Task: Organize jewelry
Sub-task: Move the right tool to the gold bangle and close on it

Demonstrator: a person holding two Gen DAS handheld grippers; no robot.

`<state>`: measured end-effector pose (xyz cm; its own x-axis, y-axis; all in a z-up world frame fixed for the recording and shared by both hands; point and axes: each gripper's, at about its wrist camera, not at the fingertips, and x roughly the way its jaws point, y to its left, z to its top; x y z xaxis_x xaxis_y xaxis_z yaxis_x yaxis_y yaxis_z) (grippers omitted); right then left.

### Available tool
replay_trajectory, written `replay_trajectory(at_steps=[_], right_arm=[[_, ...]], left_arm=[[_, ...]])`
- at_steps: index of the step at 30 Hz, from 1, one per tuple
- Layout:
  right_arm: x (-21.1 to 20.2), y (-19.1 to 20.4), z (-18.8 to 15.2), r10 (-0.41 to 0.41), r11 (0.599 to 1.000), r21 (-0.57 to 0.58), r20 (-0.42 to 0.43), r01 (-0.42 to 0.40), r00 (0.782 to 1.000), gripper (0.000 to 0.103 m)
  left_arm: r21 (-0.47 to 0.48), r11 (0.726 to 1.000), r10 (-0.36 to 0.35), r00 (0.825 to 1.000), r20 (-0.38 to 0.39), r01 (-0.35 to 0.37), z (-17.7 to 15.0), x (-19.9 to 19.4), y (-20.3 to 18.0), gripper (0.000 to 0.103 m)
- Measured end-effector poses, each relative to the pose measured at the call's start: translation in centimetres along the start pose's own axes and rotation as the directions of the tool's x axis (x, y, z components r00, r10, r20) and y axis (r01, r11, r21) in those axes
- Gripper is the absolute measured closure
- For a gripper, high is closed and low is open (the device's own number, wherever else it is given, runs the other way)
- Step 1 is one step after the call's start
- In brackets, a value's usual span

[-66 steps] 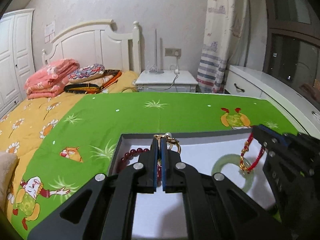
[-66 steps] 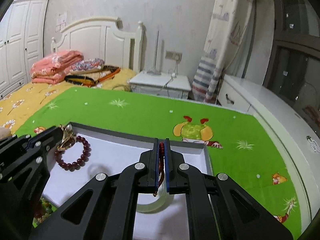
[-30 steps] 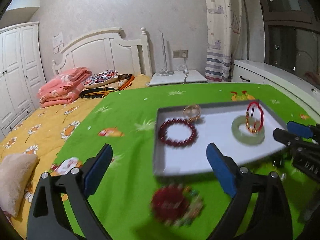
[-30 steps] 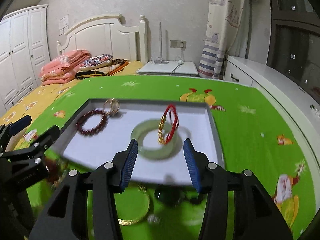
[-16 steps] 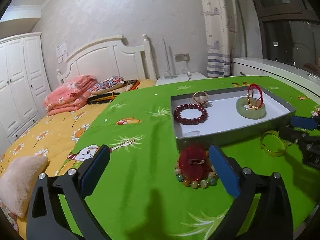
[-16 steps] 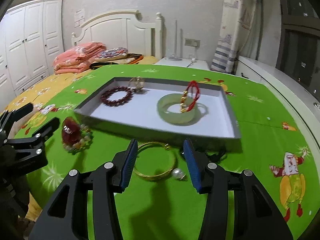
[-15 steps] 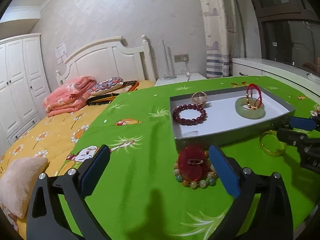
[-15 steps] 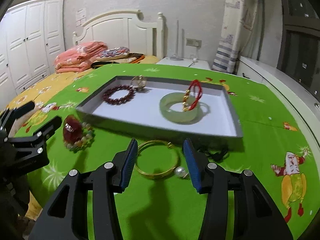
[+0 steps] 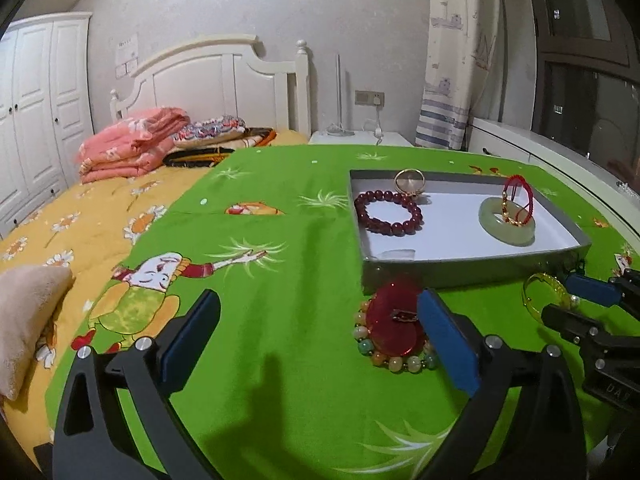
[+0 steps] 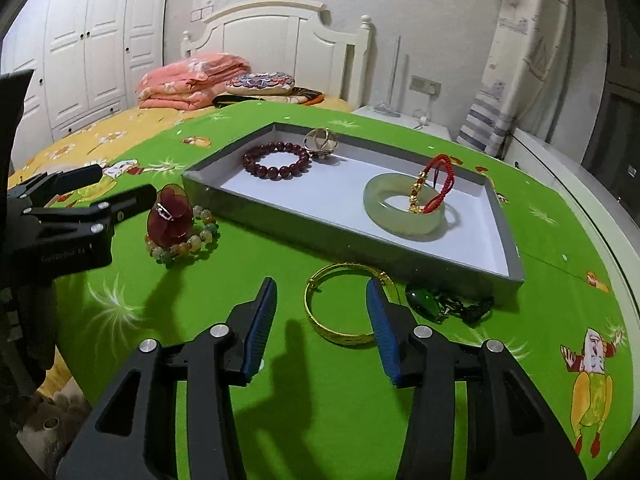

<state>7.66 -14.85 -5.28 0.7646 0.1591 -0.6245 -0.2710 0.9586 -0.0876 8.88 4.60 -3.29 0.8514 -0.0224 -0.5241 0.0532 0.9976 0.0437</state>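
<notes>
A green cloth (image 10: 320, 420) is spread over the bed. On it, left to right, one beaded bracelet (image 10: 182, 236), one gold bangle (image 10: 346, 304) and one green pendant (image 10: 426, 302) are laid before one tray (image 10: 514, 256), in which four pieces are kept. Both the left gripper (image 9: 316, 332) and the right gripper (image 10: 322, 322) are held released, nothing grasped.

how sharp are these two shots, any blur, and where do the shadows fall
Left wrist view: sharp, no motion blur; fisheye bends the tray edges, and the left tool throws a dark shadow on the green cloth just ahead of it. Right wrist view: also sharp; shadows of the right tool fall between its fingers, beside the gold bangle.
</notes>
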Motion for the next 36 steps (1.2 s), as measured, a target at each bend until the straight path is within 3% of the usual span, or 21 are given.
replay_trajectory(at_steps=[4,12,19,26,31,36], right_arm=[[0.4,0.2,0.0,0.012,1.000,-0.015,-0.027,-0.013,1.000,0.065],[2.1,0.4,0.4,0.057,0.998,-0.034,-0.125,-0.061,0.991,0.074],[1.6,0.9,-0.3,0.019,0.998,-0.062,-0.114,-0.026,0.993,0.097],[1.1,0.9,-0.6,0.077,0.997,0.033,-0.106,-0.074,0.991,0.097],[1.3,1.2,-0.3,0.077,0.997,0.016,-0.116,-0.076,0.990,0.096],[0.9,0.6,-0.6,0.063,0.997,-0.025,-0.126,-0.067,0.990,0.085]], left_arm=[[0.032,0.999,0.014,1.000,0.017,-0.014,0.0,-0.1,-0.7,0.007],[0.002,1.000,-0.003,1.000,0.019,0.003,-0.1,-0.1,0.1,0.007],[0.000,1.000,-0.005,1.000,0.020,0.005,-0.1,-0.1,0.1,0.007],[-0.003,1.000,-0.007,1.000,0.022,0.007,-0.1,-0.1,0.1,0.007],[-0.003,1.000,-0.009,1.000,0.021,0.010,-0.1,-0.1,0.0,0.007],[-0.005,1.000,-0.011,1.000,0.021,0.011,-0.1,0.0,0.0,0.007]])
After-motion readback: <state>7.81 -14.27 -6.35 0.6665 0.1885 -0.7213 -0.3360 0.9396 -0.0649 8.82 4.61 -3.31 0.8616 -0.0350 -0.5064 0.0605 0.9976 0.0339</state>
